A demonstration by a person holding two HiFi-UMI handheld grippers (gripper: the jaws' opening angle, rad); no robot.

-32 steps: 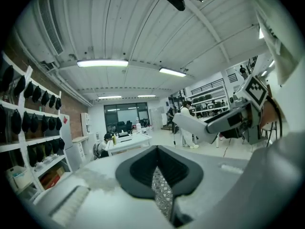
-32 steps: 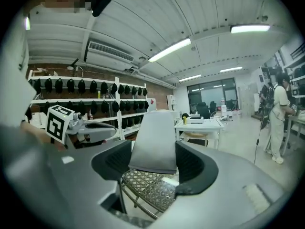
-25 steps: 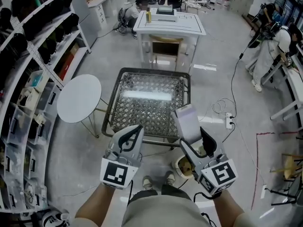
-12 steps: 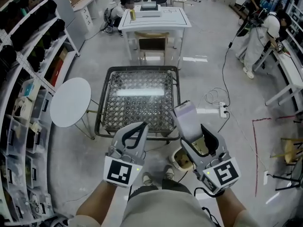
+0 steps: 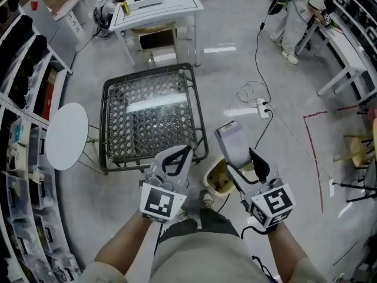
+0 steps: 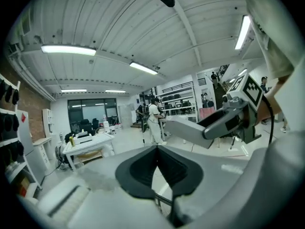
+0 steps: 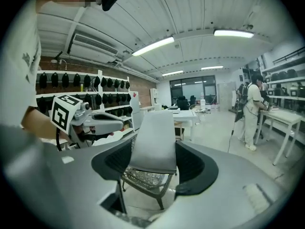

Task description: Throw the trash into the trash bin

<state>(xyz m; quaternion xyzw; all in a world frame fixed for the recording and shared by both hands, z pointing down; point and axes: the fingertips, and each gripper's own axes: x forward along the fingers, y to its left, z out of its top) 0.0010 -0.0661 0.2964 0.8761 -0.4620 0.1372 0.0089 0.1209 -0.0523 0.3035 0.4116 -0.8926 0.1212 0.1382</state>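
My right gripper point(image 5: 246, 168) has its jaws spread wide and clamped on the flat faces of a pale grey, flat rectangular piece of trash point(image 5: 231, 145). The trash sticks out forward past the jaw tips, its long axis in line with the gripper.

The cream round plastic trash bin point(image 5: 213, 178) stands on the floor below those jaws and a little to my left, between the two grippers and close to my feet. The trash's free end seems to reach out past the bin's far rim, over bare floor. I judge the right hand, the nearer one, needs to draw back leftward and tip its nose down before letting go. For now it points forward, only slightly downward.

My left gripper point(image 5: 177, 160) hangs at the bin's other side, jaws closed together on nothing, by the near edge of the square metal lattice-topped table point(image 5: 150, 114).
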